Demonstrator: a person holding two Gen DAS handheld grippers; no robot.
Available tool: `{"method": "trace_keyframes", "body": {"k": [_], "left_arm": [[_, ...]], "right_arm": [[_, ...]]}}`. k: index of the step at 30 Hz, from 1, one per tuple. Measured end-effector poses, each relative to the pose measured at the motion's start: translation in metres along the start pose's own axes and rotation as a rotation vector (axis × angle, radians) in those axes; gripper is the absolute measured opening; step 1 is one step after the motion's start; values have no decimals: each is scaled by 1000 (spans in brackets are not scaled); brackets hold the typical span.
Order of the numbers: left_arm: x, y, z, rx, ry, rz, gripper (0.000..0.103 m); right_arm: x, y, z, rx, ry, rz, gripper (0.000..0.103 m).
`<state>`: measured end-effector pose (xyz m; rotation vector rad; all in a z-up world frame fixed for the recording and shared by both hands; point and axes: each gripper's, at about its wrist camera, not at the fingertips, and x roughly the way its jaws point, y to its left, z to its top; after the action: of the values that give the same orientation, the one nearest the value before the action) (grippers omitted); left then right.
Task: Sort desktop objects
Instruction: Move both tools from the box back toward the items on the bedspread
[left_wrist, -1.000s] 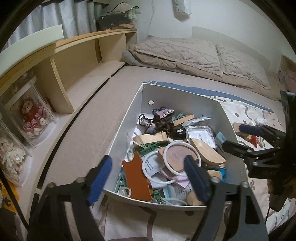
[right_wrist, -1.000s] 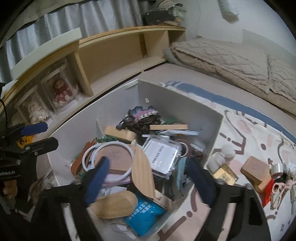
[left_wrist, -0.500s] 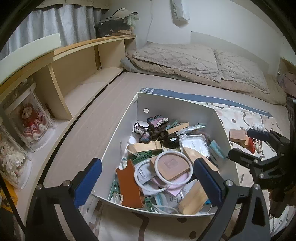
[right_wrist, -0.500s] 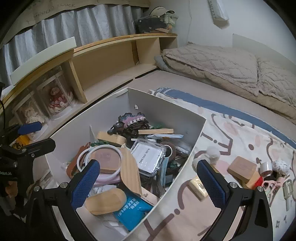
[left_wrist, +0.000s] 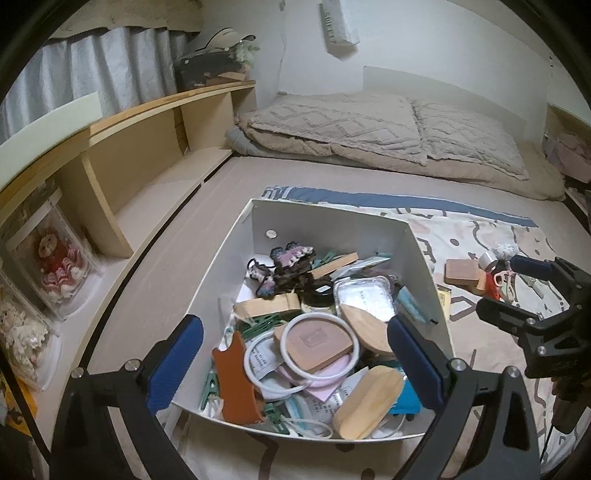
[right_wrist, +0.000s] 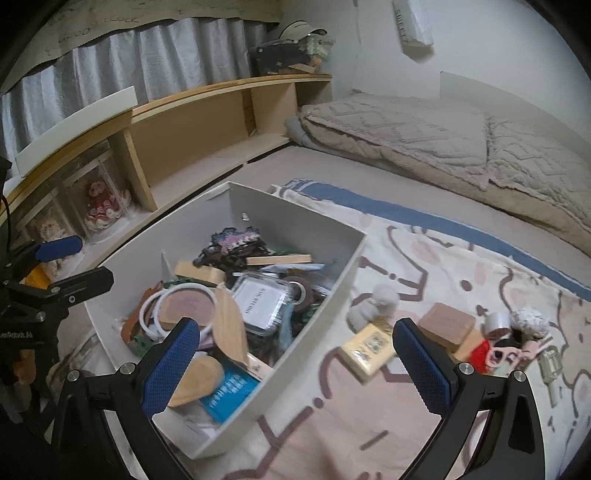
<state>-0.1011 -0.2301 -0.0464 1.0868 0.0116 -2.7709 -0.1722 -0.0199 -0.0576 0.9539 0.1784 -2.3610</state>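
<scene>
Left wrist view, white box (left_wrist: 325, 225) heaped with clutter, both tools spread wide, empty.

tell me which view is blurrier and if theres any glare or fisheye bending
Right wrist view: softer, motion smear on the yellow packet and the plush toy. Left wrist view: sharper, box contents crisp, mild sheen on the clear lidded container. Both: dim indoor light, dark corners, and strong fisheye bowing of the wooden shelf.

Clutter is filling the box (left_wrist: 332, 229) almost to its walls, leaving no bare floor inside. Beside it, small items (right_wrist: 447, 325) are dotting the blanket (right_wrist: 424, 258), with open cloth lying between them.
</scene>
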Motion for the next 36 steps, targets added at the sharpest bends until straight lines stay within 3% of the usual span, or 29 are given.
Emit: {"method": "trace_keyframes", "body": {"k": [17, 36], "left_arm": [[-3, -53, 11, 77, -36, -52, 101], [6, -100, 22, 92, -12, -94, 101]], "right_arm": [[-36, -66, -20, 57, -22, -95, 103], [-80, -143, -45, 159, -58, -202, 103]]}}
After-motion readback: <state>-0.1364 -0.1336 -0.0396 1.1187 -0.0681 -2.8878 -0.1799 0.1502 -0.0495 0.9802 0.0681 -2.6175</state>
